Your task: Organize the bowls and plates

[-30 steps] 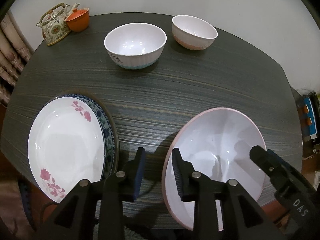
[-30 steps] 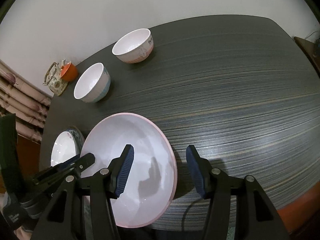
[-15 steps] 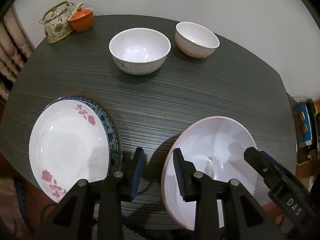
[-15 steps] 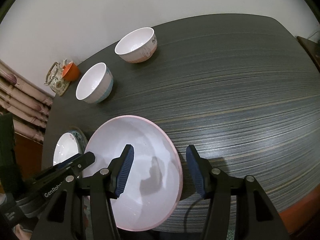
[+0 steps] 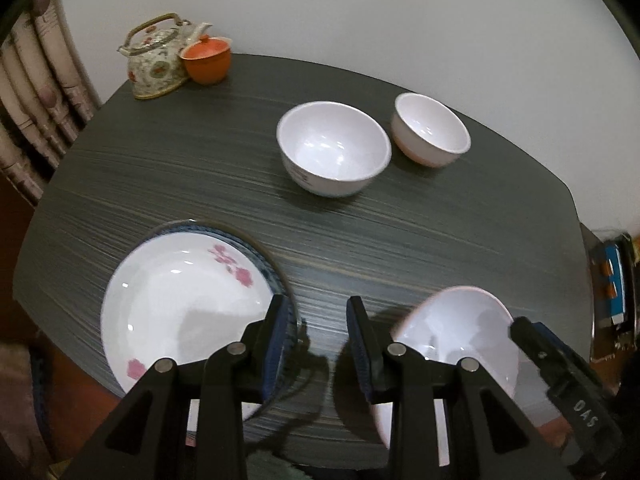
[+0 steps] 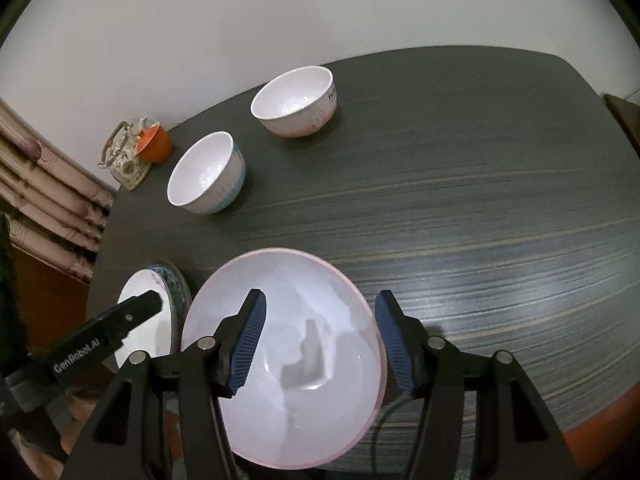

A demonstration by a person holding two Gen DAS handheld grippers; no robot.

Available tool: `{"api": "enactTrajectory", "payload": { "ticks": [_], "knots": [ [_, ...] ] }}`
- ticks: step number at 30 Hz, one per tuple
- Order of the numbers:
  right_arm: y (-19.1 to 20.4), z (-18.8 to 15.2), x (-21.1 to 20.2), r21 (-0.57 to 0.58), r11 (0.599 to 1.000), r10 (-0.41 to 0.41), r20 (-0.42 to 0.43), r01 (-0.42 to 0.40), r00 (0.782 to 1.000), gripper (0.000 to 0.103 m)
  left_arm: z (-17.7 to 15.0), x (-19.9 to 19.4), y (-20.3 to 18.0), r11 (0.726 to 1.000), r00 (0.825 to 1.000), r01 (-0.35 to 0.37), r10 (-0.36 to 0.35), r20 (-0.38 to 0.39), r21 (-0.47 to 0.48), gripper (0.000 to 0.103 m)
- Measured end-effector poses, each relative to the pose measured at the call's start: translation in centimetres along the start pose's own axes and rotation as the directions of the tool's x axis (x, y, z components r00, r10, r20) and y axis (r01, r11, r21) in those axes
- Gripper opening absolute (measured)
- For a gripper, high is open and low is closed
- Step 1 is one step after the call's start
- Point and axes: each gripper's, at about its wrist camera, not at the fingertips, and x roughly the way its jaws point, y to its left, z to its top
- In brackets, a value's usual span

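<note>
Left gripper [image 5: 316, 344] withdrew from pink plate [image 6: 284, 356], spread, empty; right gripper [image 6: 318, 344] widened, straddling its rim unpinched. Next: clamp, stack onto floral plate [image 5: 180, 296].

Illumination is indoor, moderate to dim, from overhead. Small specular highlights appear on the white plate [image 5: 180, 304] and inside both small bowls. The large pink-rimmed bowl [image 6: 288, 360] carries soft grey shadows of the gripper fingers. The counter [image 6: 480, 208] shows a pale sheen towards the right. Fisheye distortion bends the counter edge and wall, and the corners vignette to black. The left wrist view is slightly motion-blurred; the right wrist view is sharper.
</note>
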Motion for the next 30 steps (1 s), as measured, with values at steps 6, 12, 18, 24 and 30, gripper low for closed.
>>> {"api": "enactTrajectory", "payload": {
  "ticks": [6, 12, 18, 24, 30],
  "knots": [
    [0.3, 0.8, -0.7, -0.018, 1.0, -0.005, 0.029, 0.006, 1.0, 0.055, 1.3, 0.1, 2.4, 0.999, 0.999, -0.03, 0.03, 0.011, -0.022, 0.032],
    [1.1, 2.0, -1.0, -0.045, 0.999, 0.007, 0.048, -0.005, 0.999, 0.055, 2.2, 0.8, 3.7, 0.997, 0.997, -0.073, 0.073, 0.02, -0.036, 0.034],
    [3.4, 2.9, -0.4, -0.102, 0.995, 0.016, 0.037, -0.012, 0.999, 0.055, 3.1, 2.0, 4.5, 0.997, 0.998, -0.064, 0.065, 0.013, -0.036, 0.034],
    [5.5, 3.9, 1.3, -0.133, 0.99, 0.038, -0.01, -0.039, 0.999, 0.055, 4.8, 3.1, 4.9, 0.998, 0.999, -0.049, 0.049, 0.008, -0.046, 0.035],
    [7.2, 5.1, 3.1, -0.147, 0.989, 0.025, -0.033, -0.03, 0.999, 0.055, 6.8, 5.1, 4.8, 0.996, 1.0, -0.02, 0.018, -0.024, -0.081, 0.036]
  ]
}}
